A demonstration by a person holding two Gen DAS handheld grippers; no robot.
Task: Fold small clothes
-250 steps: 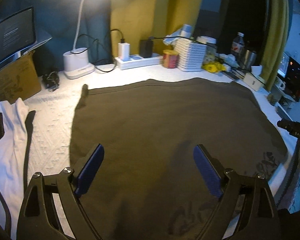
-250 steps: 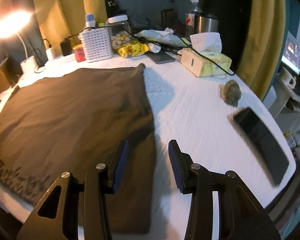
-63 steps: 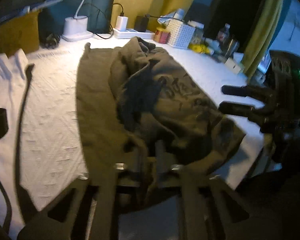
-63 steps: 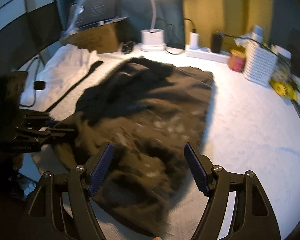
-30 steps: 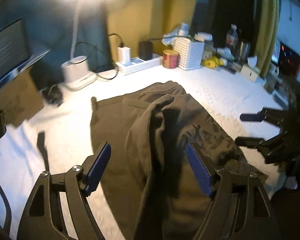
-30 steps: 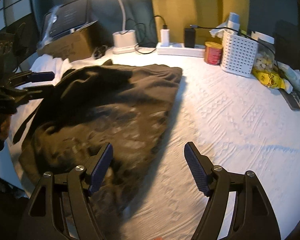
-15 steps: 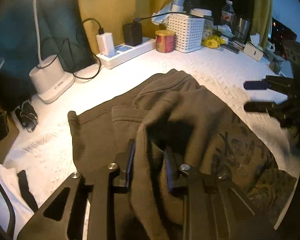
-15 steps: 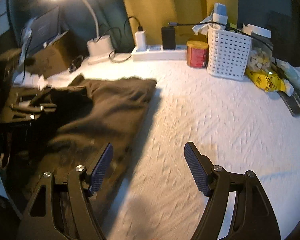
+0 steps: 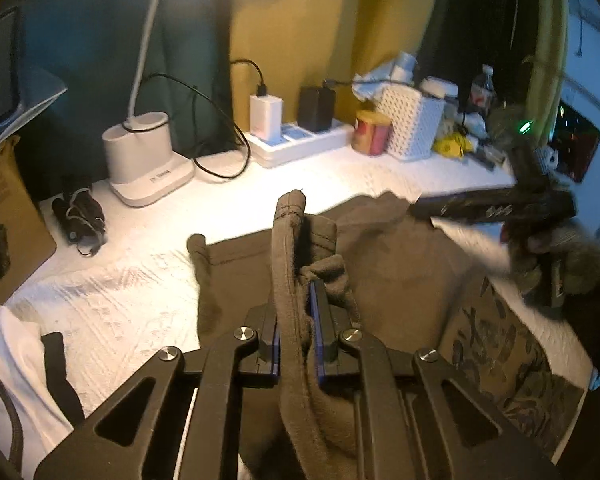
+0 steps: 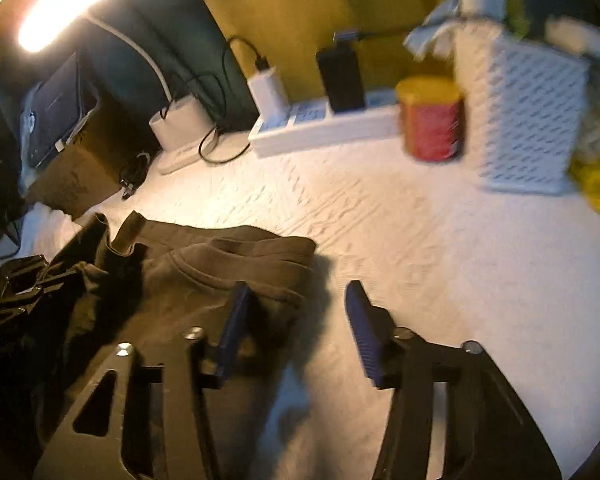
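1. The dark olive garment (image 9: 396,272) lies rumpled on the white textured bedcover (image 9: 140,288), with a patterned print at its near right corner.
2. My left gripper (image 9: 296,340) has just been closing and now pinches a thick bunched ridge of the garment's edge between its blue pads; the fabric stands up past the jaws in a soft roll.
3. My right gripper (image 10: 292,328) has just been narrowing but is not yet gripping. Its left finger hangs over the garment's far right corner, the right finger over bare bedcover, nothing pressed between them.
4. I judge the cloth light, limp and fairly thick, like fleece or jersey. It sags and creases, so one pinch will let it droop.
5. The best hold looks like the hemmed edge or corners, where stitching gives firmness. The right gripper should take the corner just under it.
6. A lamp base (image 9: 148,160), power strip (image 9: 300,140), red can (image 10: 432,120) and white basket (image 10: 528,116) stand well beyond.
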